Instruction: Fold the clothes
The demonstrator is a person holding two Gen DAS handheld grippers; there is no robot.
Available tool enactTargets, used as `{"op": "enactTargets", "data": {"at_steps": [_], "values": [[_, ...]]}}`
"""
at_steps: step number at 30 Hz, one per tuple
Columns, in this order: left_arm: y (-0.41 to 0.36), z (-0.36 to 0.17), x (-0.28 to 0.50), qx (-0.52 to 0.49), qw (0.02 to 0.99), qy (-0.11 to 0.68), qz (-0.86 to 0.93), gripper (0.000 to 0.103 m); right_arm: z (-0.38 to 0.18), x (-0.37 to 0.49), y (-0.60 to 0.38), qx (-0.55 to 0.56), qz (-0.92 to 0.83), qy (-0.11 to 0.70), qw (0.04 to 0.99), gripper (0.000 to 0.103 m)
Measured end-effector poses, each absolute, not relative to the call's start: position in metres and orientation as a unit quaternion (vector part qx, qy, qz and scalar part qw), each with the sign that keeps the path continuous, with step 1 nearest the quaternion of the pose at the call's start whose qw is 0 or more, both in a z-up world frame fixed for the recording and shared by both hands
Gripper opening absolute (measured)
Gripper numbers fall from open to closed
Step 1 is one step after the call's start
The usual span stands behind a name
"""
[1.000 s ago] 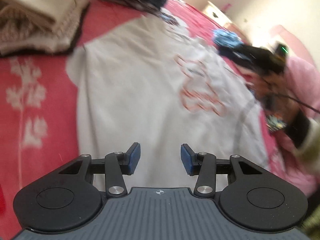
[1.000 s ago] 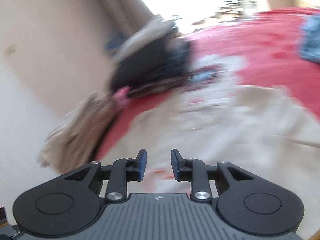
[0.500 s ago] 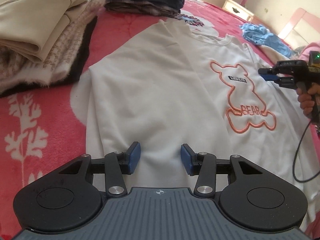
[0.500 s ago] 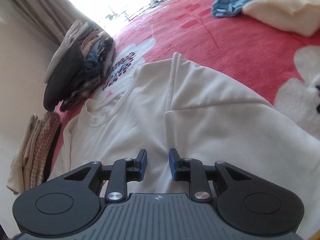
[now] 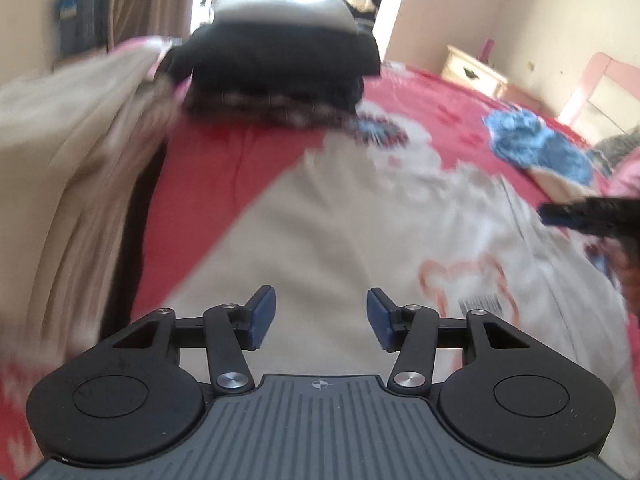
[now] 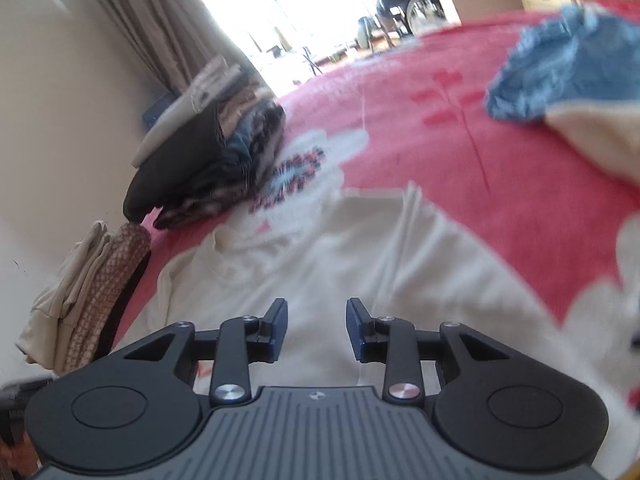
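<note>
Left wrist view blurred; both grippers' jaws apart, empty, over the sweatshirt (image 5: 320,216); a single layer may be missed.

Left gripper (image 5: 321,316); right gripper (image 6: 316,330).

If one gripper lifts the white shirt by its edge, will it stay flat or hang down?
The white shirt would probably hang down limp: it lies flat with soft creases on the red blanket. It looks thin, so likely light. It may drag rather than slide, since the blanket looks fuzzy. Both the left gripper and right gripper are open.
</note>
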State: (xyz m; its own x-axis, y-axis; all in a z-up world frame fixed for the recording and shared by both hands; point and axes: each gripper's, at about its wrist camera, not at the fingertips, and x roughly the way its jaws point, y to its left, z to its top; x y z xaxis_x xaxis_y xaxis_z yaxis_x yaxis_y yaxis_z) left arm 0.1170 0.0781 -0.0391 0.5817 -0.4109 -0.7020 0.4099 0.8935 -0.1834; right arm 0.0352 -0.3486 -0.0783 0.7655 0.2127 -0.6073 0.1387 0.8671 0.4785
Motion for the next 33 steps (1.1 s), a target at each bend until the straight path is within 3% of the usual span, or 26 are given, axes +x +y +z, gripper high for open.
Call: {"op": "enactTargets", "data": {"at_steps": [12,17,26,33], "values": [[0.009,-0.065,0.239,0.041,0.898,0.375,-0.228,0.055,-0.077,0.135,-0.354,0.135,0.037,0.383,0.913,0.052],[-0.01,-0.063,0.263,0.012,0.889,0.385,-0.249,0.058,-0.085,0.16,-0.377,0.147,-0.003,0.4,0.905,0.058],[-0.048,-0.081,0.287,0.05,0.872,0.42,-0.245,0.059,-0.107,0.185,-0.393,0.193,-0.02,0.437,0.878,0.059],[-0.055,-0.088,0.286,0.088,0.869,0.419,-0.248,0.056,-0.102,0.198,-0.375,0.166,0.005,0.445,0.88,0.061]]}}
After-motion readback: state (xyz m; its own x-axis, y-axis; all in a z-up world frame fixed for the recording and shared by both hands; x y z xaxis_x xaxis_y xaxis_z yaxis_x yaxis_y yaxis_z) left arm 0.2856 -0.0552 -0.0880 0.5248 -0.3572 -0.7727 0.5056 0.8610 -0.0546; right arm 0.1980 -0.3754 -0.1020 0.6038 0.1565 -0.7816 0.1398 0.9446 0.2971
